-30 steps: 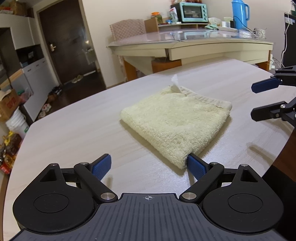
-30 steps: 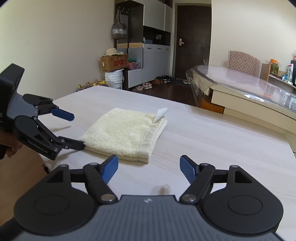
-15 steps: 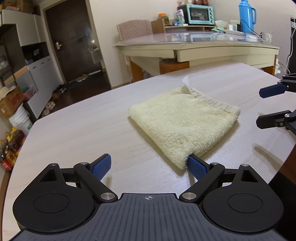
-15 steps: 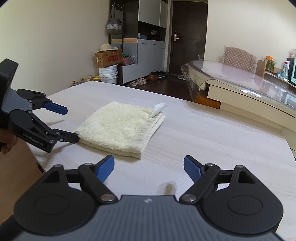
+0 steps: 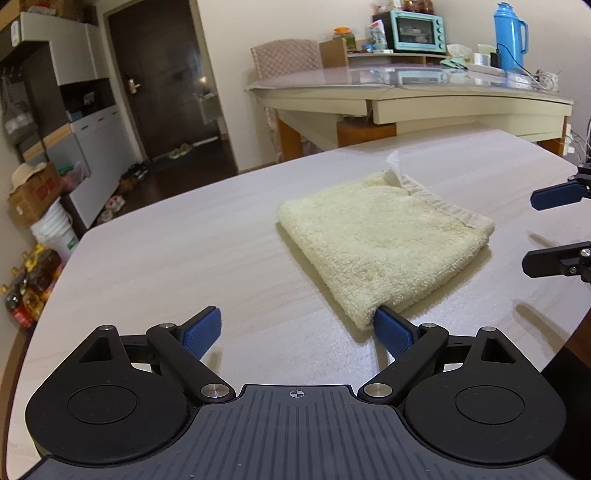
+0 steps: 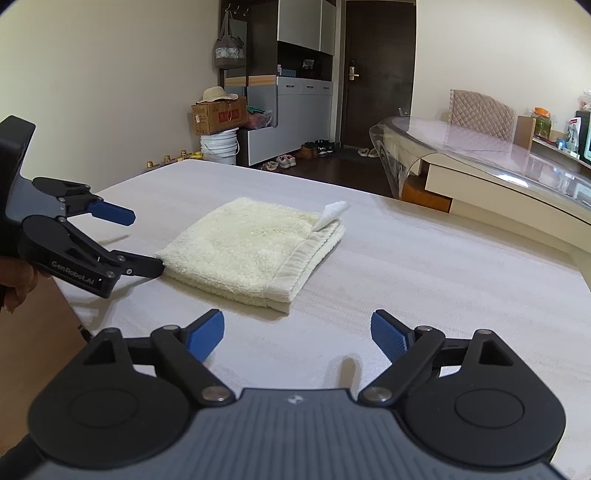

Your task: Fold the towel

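Note:
A pale yellow towel lies folded into a thick square on the light wooden table; it also shows in the right wrist view. A white label sticks up at its far corner. My left gripper is open and empty just short of the towel's near corner; it also shows in the right wrist view, its lower finger beside that corner. My right gripper is open and empty, a short way off the towel's hemmed edge; it also shows in the left wrist view.
A glass-topped desk stands beyond the table with a toaster oven and a blue thermos. A padded chair, cabinets, a cardboard box and buckets line the room. The table's near edge is by my left gripper.
Both grippers have drawn back slightly and tilted, staying open. The towel has not moved.

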### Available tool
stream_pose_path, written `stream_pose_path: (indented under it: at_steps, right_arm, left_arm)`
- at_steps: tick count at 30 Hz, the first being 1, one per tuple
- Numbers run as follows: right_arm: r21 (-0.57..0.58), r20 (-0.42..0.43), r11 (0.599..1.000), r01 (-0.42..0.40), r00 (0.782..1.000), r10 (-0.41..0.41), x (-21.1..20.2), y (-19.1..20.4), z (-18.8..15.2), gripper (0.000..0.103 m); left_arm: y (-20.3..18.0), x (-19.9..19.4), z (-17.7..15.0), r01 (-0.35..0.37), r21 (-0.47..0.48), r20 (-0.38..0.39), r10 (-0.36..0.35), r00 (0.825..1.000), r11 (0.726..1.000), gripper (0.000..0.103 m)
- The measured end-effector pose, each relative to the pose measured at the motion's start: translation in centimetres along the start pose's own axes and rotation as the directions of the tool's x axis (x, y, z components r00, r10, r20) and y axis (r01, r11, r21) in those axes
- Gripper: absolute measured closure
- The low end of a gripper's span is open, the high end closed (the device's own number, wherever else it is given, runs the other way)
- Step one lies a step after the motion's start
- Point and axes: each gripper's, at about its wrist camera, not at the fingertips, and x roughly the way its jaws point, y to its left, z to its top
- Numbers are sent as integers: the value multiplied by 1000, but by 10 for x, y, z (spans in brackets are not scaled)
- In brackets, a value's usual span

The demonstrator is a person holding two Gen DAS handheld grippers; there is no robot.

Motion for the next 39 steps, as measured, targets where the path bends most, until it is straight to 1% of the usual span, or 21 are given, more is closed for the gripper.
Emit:
stream_pose_path:
  at_steps: [2, 6, 10, 12, 15, 18, 20, 24, 28, 30, 32, 39]
  right_arm:
    - [2, 4, 1000, 5, 1000, -5, -3, 0, 1, 10]
    - [15, 22, 1000, 7, 1000, -8, -12, 1, 0, 9]
    - [43, 32, 999, 14, 999, -15, -20, 0, -2, 5]
    - [67, 37, 998, 13, 999, -15, -24, -1, -2, 5]
    - [117, 49, 993, 12, 999, -18, -32, -2, -3, 1]
    - [152, 51, 988, 6, 999, -14, -40, -2, -4, 0]
    - [163, 41, 986, 14, 999, -21, -43, 0, -5, 0]
    - [192, 15, 980, 43, 999, -47, -49, 4, -7, 0]
    - [226, 7, 972, 57, 998, -60, -52, 5, -8, 0]
    - [247, 18, 968, 49, 998, -55, -56, 3, -7, 0]
    - [274, 31, 961, 24, 999, -34, -59, 2, -6, 0]
    - [288, 17, 957, 17, 1000, -23, -61, 8, -4, 0]
  left_arm:
    - [1, 1, 0, -9, 0, -1, 9, 1000, 1000, 9]
    - [2, -2, -2, -15, -11, -2, 15, 1000, 1000, 10]
    - [2, -16, -2, -2, -49, 17, 3, 1000, 999, 9]
    - [2, -24, -3, -5, -72, 23, 6, 1000, 997, 7]
    - [0, -34, -6, -15, -108, 17, 17, 1000, 994, 4]
    - [-2, -42, -9, -20, -130, 5, 20, 1000, 991, 2]
    - [-5, -50, -11, -22, -137, 10, 24, 1000, 990, 0]
    - [-11, -62, -13, -47, -140, 5, 48, 999, 989, 0]
    - [-12, -66, -17, -51, -147, -2, 51, 999, 988, 0]
    - [-11, -66, -20, -41, -168, -6, 41, 999, 985, 0]
    - [-10, -67, -21, -36, -182, -7, 36, 999, 983, 0]
    - [-12, -70, -22, -34, -202, 5, 36, 999, 979, 0]
